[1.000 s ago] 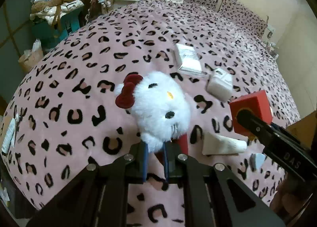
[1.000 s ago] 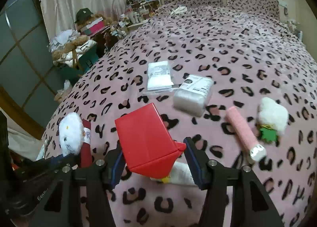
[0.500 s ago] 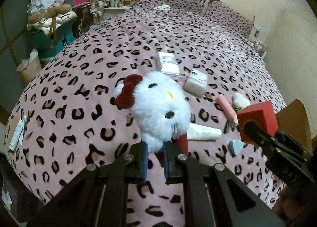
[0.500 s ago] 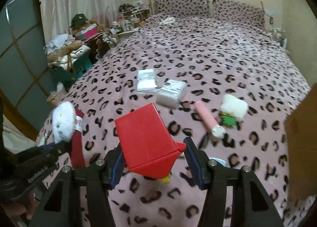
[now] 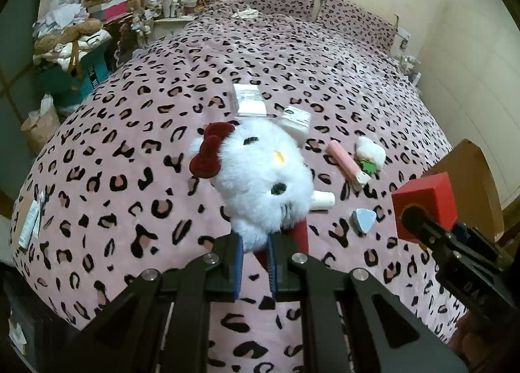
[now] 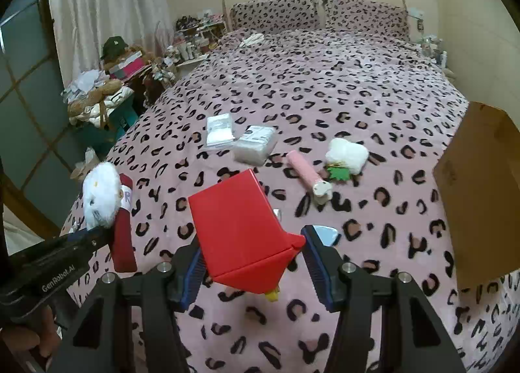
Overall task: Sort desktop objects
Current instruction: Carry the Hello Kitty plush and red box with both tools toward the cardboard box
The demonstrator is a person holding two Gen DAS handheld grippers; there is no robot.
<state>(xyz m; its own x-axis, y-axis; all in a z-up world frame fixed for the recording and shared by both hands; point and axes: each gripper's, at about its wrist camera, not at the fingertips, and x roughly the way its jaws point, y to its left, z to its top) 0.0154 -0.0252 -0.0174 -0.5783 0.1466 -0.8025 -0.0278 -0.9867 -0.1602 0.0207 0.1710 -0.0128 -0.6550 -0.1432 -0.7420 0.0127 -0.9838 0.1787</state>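
Left to right: the left gripper (image 5: pixel 255 264) has its jaws squeezed together on the bottom of the white cat plush (image 5: pixel 260 178), the one with the dark red bow and red body. It's held clear above the leopard-print bedspread (image 5: pixel 130 113), head pointing away from the tongs. The right gripper (image 6: pixel 252 257) is clamped on the red box (image 6: pixel 240 230), jaws partway apart because the box is that wide, its long side running forward and up from the pads.

What matters next, I'd guess, is the cardboard box (image 6: pixel 481 191). It sits off to the right of both tongs, at the bed's right edge, so the right hand is the nearer one and the plush has further to travel across. The leftovers, a pink tube (image 6: pixel 307 174), a small white plush with a green tag (image 6: pixel 346 152) and two clear packets (image 6: pixel 239 139), lie ahead of the tongs, between them and the pillows.

Compared with a second ago, both hands have lifted and pulled back, the bed items look smaller, and the cardboard box has come into the right view. Grips are unchanged.
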